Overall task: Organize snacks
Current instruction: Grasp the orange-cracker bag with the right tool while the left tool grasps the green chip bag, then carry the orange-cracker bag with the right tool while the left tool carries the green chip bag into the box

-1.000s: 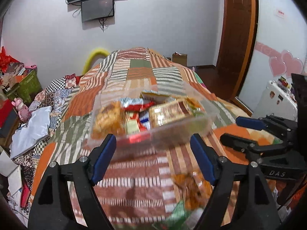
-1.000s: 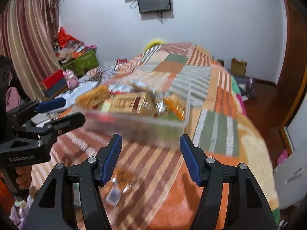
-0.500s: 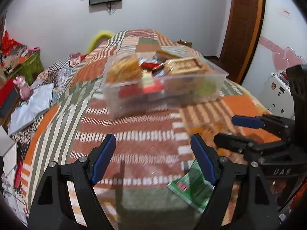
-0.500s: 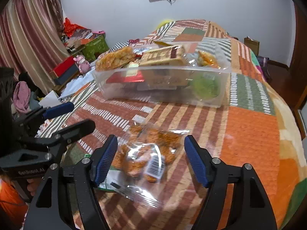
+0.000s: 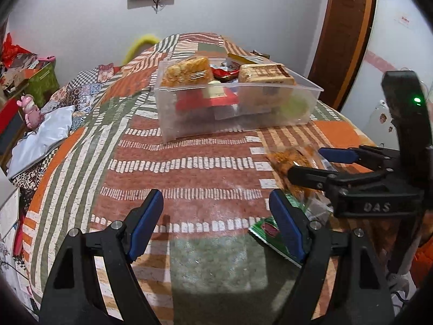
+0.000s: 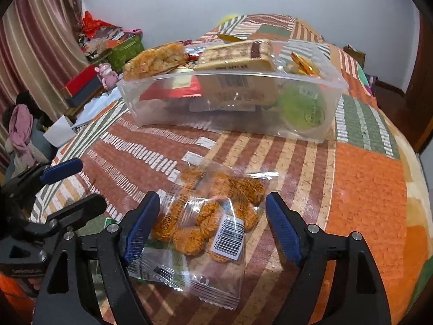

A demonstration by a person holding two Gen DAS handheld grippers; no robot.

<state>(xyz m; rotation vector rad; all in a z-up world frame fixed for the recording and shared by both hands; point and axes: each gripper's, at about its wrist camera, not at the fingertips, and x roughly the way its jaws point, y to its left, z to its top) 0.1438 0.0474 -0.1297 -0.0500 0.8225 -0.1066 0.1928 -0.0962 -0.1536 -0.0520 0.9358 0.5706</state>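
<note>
A clear plastic bin (image 5: 173,124) (image 6: 333,78) full of snack packs stands on the patchwork quilt, ahead of both grippers. Nearer, a clear bag of orange crackers (image 6: 211,216) (image 5: 284,157) lies flat on the quilt, partly over a green packet (image 5: 266,230) (image 6: 151,246). My right gripper (image 6: 211,224) (image 5: 307,162) hangs over that bag with the bag between its blue pads; the jaws are opening and do not press it. My left gripper (image 5: 216,224) (image 6: 89,184) stands open over bare quilt to the left of the bag, nothing between its fingers.
The quilt (image 5: 189,168) covers a bed whose edge curves off on the left and right. Boxes, a pink toy (image 5: 29,108) and white cloth lie beside the bed on the left. A wooden door (image 5: 343,27) stands at the right and a screen hangs on the far wall.
Both grippers have drawn back from the bin and sunk toward the quilt. The bin now stands farther off. The right jaws have widened and the cracker bag has come between them.
</note>
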